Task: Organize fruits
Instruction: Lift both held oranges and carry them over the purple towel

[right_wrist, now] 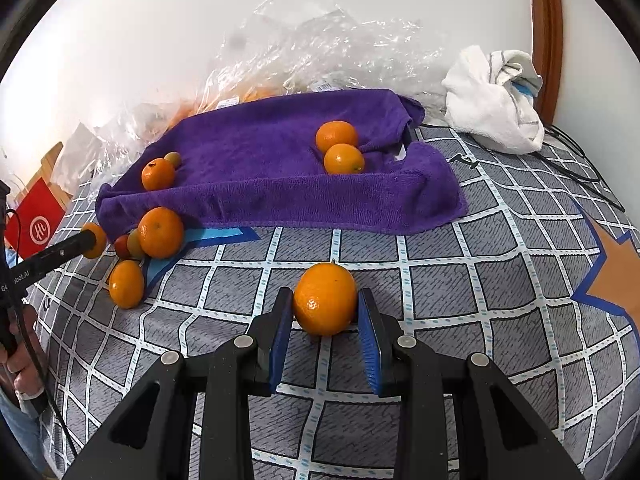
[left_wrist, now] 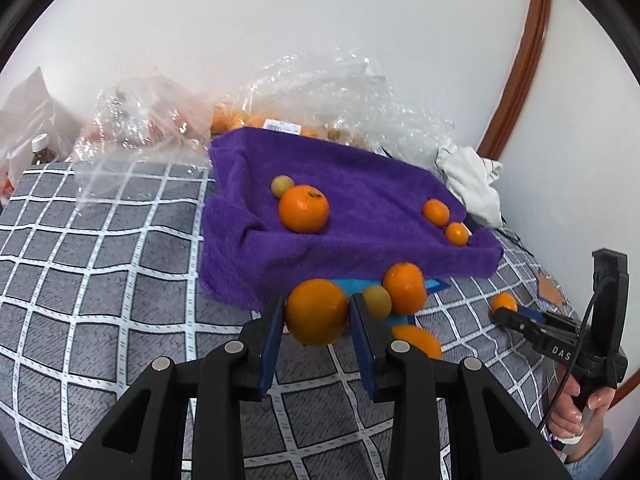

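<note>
Oranges sat pinched in both grippers: the left gripper [left_wrist: 316, 314] held one orange [left_wrist: 316, 312] between its fingers, raised just short of the purple towel [left_wrist: 340, 184], likely bound for it. The right gripper [right_wrist: 325, 312] clasped another orange [right_wrist: 325, 299] resting on the bed [right_wrist: 460, 280], the towel well ahead.

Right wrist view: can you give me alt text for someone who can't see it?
The right gripper has an orange between its blue jaws, low over a grey checked bedspread. Beyond lies a purple towel carrying four fruits, with more oranges clustered off its left edge near the left gripper.
</note>
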Demonstrator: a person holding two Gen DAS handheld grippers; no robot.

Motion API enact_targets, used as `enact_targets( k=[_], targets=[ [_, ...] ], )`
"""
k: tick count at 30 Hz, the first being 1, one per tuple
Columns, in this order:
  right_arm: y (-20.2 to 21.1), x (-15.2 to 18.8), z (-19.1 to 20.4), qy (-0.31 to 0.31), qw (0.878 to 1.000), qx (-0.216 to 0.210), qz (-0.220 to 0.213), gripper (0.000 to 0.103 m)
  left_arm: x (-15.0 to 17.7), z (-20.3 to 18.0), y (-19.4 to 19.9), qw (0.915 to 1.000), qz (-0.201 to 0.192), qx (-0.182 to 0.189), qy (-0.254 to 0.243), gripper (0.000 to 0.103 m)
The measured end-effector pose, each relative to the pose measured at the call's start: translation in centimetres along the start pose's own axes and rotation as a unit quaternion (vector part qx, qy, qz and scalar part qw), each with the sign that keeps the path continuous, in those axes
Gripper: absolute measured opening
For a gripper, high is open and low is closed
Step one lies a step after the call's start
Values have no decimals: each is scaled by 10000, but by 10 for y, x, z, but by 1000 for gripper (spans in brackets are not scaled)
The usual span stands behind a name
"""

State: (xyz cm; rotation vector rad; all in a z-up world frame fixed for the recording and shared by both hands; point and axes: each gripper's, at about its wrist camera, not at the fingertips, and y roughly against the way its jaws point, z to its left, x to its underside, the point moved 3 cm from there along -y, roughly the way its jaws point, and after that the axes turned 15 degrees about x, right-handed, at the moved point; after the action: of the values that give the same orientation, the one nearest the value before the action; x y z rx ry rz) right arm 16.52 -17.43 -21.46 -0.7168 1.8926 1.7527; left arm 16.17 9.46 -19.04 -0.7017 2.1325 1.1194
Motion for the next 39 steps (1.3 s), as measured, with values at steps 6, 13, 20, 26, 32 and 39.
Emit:
enact_targets(
  k=[6,13,20,26,32,39],
  targets=[
    [2,0,-3,-75,9999,-91,-53,32,-5,9,7,9995,-184,38,263,31],
    [3,0,-5,-147,9997,-190,-86,32,-6,8,9,9993,-242,27,266,31],
    [3,-1,-4,-141,9996,-215,-79,32,-5,5,8,9995,-202,113,201,31],
    [4,-1,-2,-106,9996,-261,-100,32,-7,9,11,9992,-267,120,263,31],
    [10,-1,-5,-172,9980,-567,-222,32,-8,14,15,9984,-352,178,405,31],
    [12,-5,-14,-361,9971,-660,-112,32,-9,16,16,9983,-406,85,405,31]
  ],
)
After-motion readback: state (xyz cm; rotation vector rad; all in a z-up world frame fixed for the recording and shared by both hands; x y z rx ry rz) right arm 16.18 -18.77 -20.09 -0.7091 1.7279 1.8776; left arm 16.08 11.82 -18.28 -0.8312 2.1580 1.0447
